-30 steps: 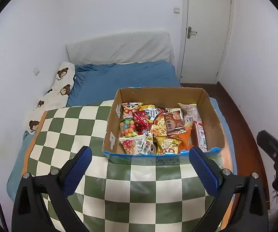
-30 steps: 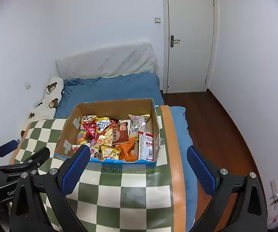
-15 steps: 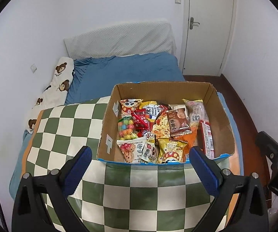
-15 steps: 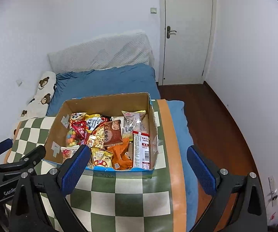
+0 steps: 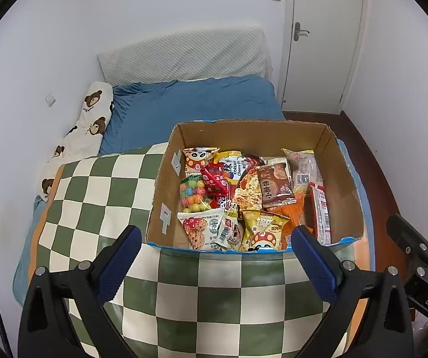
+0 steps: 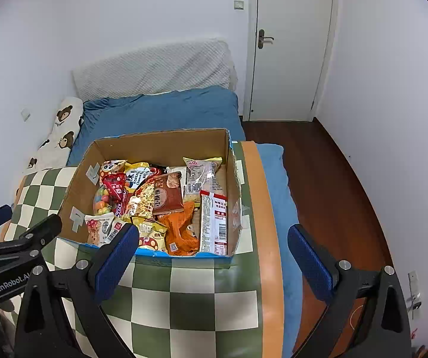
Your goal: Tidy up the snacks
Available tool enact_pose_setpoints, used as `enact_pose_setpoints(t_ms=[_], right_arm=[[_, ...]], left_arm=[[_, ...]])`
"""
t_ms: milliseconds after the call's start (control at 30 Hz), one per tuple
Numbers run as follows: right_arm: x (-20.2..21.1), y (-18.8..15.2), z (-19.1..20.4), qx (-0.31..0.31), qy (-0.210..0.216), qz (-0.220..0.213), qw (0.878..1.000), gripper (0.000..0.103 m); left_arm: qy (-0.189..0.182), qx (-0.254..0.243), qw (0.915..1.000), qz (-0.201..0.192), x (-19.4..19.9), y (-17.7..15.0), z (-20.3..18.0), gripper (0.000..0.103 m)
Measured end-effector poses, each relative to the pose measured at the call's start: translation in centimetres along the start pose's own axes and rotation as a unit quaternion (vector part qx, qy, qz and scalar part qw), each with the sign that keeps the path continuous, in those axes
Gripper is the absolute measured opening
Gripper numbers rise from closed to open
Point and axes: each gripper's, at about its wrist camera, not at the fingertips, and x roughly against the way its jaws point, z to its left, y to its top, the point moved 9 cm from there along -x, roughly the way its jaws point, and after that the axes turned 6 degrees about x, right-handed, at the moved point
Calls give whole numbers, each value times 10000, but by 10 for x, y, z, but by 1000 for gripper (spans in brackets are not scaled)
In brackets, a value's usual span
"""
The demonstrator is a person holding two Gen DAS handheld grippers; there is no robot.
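An open cardboard box point(image 5: 252, 134) point(image 6: 160, 144) sits on a green-and-white checked blanket point(image 5: 94, 191) point(image 6: 196, 292) on the bed. It holds several snack packets: a brown pack point(image 5: 275, 185) point(image 6: 166, 197), a bag of coloured candy balls point(image 5: 191, 194), a yellow mushroom bag point(image 5: 264, 229), a long red-and-white pack point(image 6: 215, 223). My left gripper point(image 5: 214, 261) hangs open above the box's near edge, empty. My right gripper point(image 6: 212, 261) is open too, near the box's right front corner. Each gripper shows at the other view's edge.
Blue bedding point(image 5: 196, 104) and a bear-print pillow point(image 5: 88, 125) lie behind the box. A quilted headboard point(image 6: 154, 65) leans on the wall. A shut white door point(image 6: 291, 44) and dark wooden floor point(image 6: 333, 185) are to the right.
Both views have risen and tipped down, so the box now sits lower and larger in frame. Both grippers stay open and empty.
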Motion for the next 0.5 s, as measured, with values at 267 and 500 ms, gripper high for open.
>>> enact_pose_setpoints(t_ms=[267,500], right_arm=[[4,1,-1,-13,15,-56,10000,102],[9,3,-1,-5,16,-93,10000,102]], left_arm=[[30,38,10000,-66,4,2,4,103],[31,42,9999,-111,6,2,6,103]])
